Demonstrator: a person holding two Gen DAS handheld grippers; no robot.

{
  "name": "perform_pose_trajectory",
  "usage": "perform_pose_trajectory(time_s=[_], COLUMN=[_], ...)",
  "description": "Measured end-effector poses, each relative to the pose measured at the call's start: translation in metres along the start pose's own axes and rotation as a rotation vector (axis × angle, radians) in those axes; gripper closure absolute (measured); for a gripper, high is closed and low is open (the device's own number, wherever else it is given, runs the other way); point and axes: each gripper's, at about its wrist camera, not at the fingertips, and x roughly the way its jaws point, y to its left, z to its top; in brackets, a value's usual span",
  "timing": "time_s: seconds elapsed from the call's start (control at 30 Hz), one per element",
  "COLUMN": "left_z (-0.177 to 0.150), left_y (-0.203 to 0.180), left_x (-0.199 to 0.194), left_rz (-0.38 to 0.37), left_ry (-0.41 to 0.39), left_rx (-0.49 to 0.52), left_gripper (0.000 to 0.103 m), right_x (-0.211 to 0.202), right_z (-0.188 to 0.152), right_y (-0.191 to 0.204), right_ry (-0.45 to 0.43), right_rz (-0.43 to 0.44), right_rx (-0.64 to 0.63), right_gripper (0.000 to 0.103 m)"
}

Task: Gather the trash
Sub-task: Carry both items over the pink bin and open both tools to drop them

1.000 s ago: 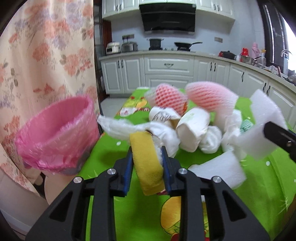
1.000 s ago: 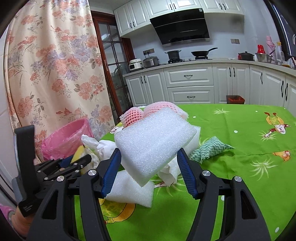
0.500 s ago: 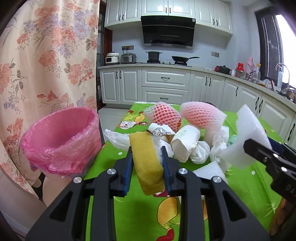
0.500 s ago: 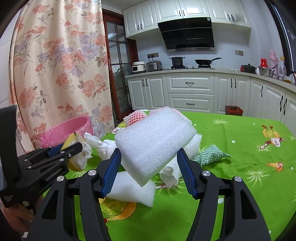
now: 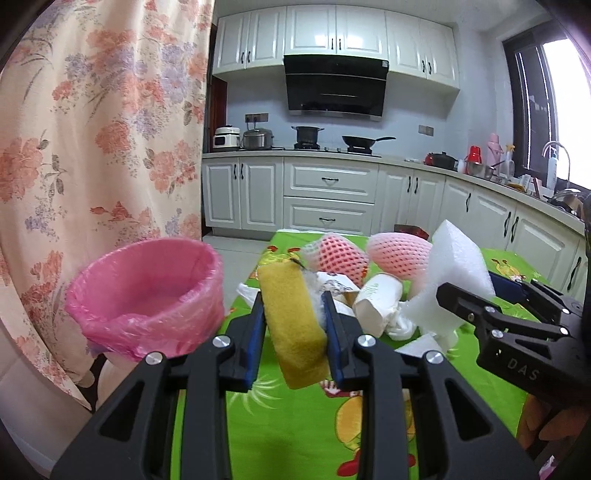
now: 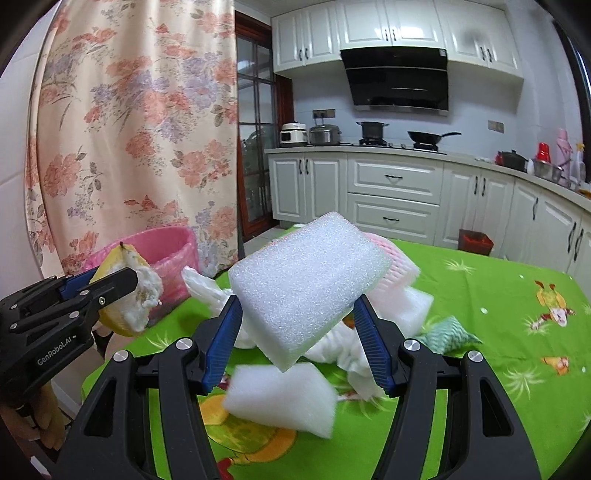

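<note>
Left wrist: our left gripper jaws clamp yellow peel; right gripper jaws squeeze foam block. Risk: missing pink bin rim, trash dropping past bench.

Both feeds came to me bright and evenly lit, the colours strong on the green tabletop. In the left wrist view the main light entered through the window at the upper right, which was blown out to white glare. Shadows were soft and faint. I saw heavy fisheye bending in each view: the curtain and cabinets bowed outward, and black vignetting filled the corners. Focus held well in the middle distance. In the right wrist view the loose foam piece on the tabletop looked smeared, and the near bin rim was slightly soft in the left one.
</note>
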Motion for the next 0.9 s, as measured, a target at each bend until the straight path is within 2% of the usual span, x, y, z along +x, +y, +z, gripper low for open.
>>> perform_pose_trajectory(time_s=[0.47, 0.9], left_z=[0.016, 0.040], left_y=[0.050, 0.137], left_x=[-0.004, 0.024], left_rz=[0.097, 0.177], left_ry=[-0.043, -0.023], left_rx=[-0.031, -0.076], left_gripper=[0.074, 0.072], right_x=[0.033, 0.090], right_z=[0.029, 0.072], right_y=[0.050, 0.108], right_ry=[-0.025, -0.048], right_rz=[0.123, 0.291], right_rx=[-0.085, -0.142], right_gripper=[0.043, 0.043])
